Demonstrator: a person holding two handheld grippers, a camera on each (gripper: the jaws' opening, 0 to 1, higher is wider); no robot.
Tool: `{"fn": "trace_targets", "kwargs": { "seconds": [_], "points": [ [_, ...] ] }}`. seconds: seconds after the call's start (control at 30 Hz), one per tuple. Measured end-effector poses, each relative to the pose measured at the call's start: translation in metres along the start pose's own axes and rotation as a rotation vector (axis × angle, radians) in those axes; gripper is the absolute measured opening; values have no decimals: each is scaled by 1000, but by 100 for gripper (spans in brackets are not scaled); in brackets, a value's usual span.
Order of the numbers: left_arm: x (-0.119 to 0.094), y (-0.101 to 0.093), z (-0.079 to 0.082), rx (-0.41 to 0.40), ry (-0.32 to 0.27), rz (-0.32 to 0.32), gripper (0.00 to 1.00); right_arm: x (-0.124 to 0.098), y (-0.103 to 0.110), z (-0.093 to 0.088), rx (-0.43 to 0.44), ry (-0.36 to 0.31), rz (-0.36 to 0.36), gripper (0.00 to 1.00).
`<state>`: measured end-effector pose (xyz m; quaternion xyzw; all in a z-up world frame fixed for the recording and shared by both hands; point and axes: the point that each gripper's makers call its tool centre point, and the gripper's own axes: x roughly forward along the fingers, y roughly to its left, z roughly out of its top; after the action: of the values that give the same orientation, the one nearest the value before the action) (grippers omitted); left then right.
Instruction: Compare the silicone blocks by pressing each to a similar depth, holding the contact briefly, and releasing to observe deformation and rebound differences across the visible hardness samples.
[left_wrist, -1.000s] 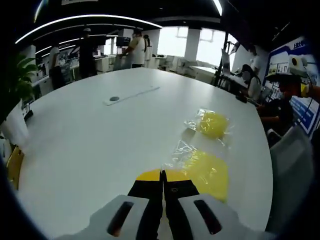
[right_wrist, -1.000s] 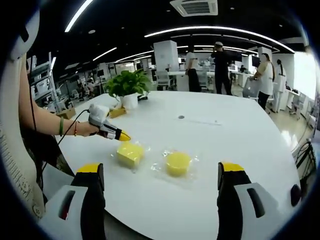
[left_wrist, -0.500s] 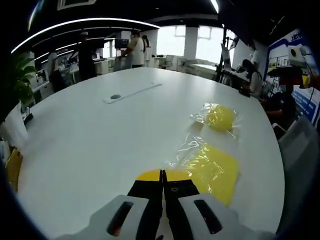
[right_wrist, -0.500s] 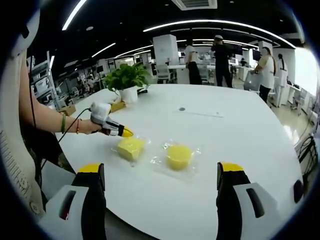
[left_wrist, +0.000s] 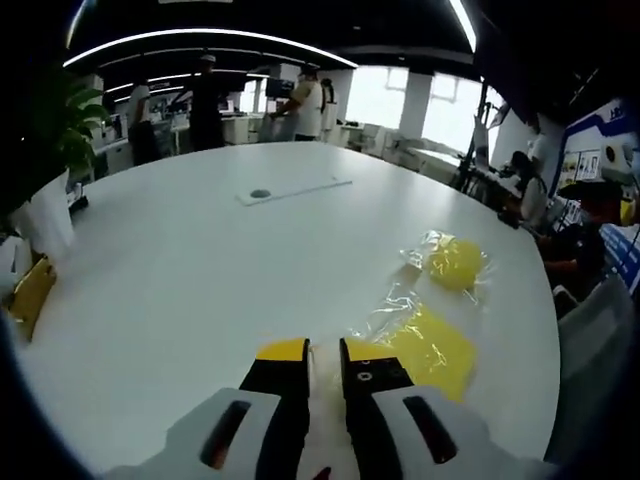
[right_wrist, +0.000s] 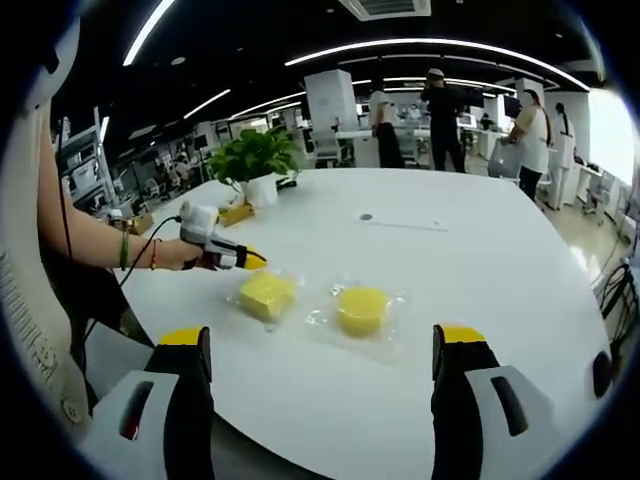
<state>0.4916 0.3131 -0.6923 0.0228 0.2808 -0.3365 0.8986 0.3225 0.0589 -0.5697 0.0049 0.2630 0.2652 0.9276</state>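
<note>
Reaching in from the left of the right gripper view, a bare forearm with a bracelet holds the left gripper (right_wrist: 243, 260) low over the white table (right_wrist: 480, 290), its yellow tips pointing at the square silicone block (right_wrist: 267, 293) and sitting just beside that block's near corner; whether they touch its wrapper cannot be told. In the left gripper view the same tool's jaws rise from the bottom edge, the left gripper (left_wrist: 313, 350) showing a narrow gap between its yellow-tipped fingers (left_wrist: 281, 351), holding nothing. The square silicone block (left_wrist: 432, 347) lies just to the right of those tips, flat on the table (left_wrist: 180, 270).

The right gripper (right_wrist: 322, 340) stands with its jaws spread wide, nothing between them, hovering short of both samples. Between its jaws, farther out on the table, lie the square block and the round silicone block (right_wrist: 362, 308), side by side and slightly apart. In the left gripper view the round silicone block (left_wrist: 456, 262) sits beyond the square one.

Each block lies inside its own clear plastic bag (left_wrist: 385, 315), the film crinkled and spreading past the yellow edges. A potted plant (right_wrist: 254, 165) stands at the table's far edge.
</note>
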Motion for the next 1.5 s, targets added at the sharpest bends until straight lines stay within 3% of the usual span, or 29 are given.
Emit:
{"fn": "trace_targets", "kwargs": {
  "seconds": [0.27, 0.37, 0.5, 0.67, 0.87, 1.0, 1.1, 1.3, 1.37, 1.5],
  "points": [
    [-37, -15, 24, -25, -41, 19, 27, -7, 14, 8, -3, -54, 58, 85],
    [-59, -33, 34, -50, -76, 9, 25, -11, 18, 10, -10, -76, 80, 85],
    [-87, -61, 38, -55, -98, 5, 34, -17, 23, 12, -21, -99, 108, 85],
    [-120, -98, 35, -67, -120, 4, 43, -27, 31, 9, -28, -124, 153, 85],
    [-158, -137, 15, -71, -122, 14, 54, -37, 47, -2, 30, -169, 227, 84],
    [-178, -149, 2, -52, -112, 41, 64, -43, 54, -9, 67, -176, 261, 84],
    [-195, -152, -1, -81, -141, 76, 64, -50, 55, -12, 82, -177, 283, 84],
    [-229, -154, 24, -182, -341, 119, 64, -67, 53, 9, 127, -264, 321, 84],
    [-235, -153, 27, -202, -370, 127, 64, -70, 52, 13, 120, -269, 316, 84],
    [-238, -150, 24, -216, -365, 154, 66, -73, 46, 13, 100, -268, 318, 83]
  ]
}}
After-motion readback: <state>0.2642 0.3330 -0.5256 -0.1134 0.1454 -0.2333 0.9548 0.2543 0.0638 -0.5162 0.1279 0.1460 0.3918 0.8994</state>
